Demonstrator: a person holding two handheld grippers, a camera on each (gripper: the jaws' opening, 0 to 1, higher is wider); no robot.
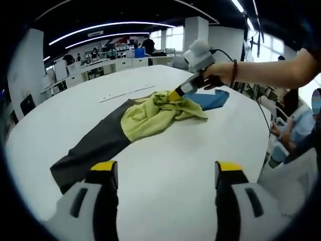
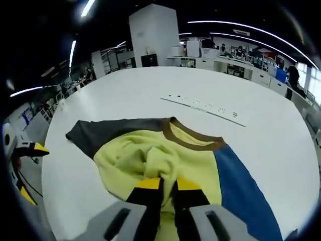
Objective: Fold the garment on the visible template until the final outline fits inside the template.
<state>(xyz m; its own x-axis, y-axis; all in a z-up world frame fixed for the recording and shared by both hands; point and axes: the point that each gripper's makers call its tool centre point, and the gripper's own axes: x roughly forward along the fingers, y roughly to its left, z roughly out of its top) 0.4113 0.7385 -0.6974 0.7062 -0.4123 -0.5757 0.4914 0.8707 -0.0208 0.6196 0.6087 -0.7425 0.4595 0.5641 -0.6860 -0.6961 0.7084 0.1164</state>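
Right gripper (image 2: pixel 168 187) with yellow-tipped jaws drawn nearly together, pinching a bunched fold of the garment (image 2: pixel 165 160) between them. Same gripper seen from across the tabletop in the left gripper view (image 1: pixel 175 94), held by a hand (image 1: pixel 214 80) with a dark bracelet at the wrist, nose down into the crumpled yellow-green cloth.

Left gripper (image 1: pixel 166 173) with jaws wide apart, nothing between them, hovering over bare white tabletop (image 1: pixel 165 150) just short of the garment's dark sleeve end. Also glimpsed at the far left edge of the right gripper view (image 2: pixel 30 148), well apart from the cloth.

Garment (image 1: pixel 150 118) lying near the middle of the round tabletop: yellow-green body heaped and wrinkled, dark grey sleeve stretched flat toward the left gripper, blue sleeve spread on the opposite side, brown neck band (image 2: pixel 193 138) showing at the top of the heap.

White power strip (image 2: pixel 205 106) lying flat on the tabletop beyond the garment, apart from it.

Beyond the tabletop, an office room with desks, a white pillar (image 2: pixel 154 35) and strip lights on a dark ceiling; a seated person (image 1: pixel 293 125) at the right edge of the left gripper view
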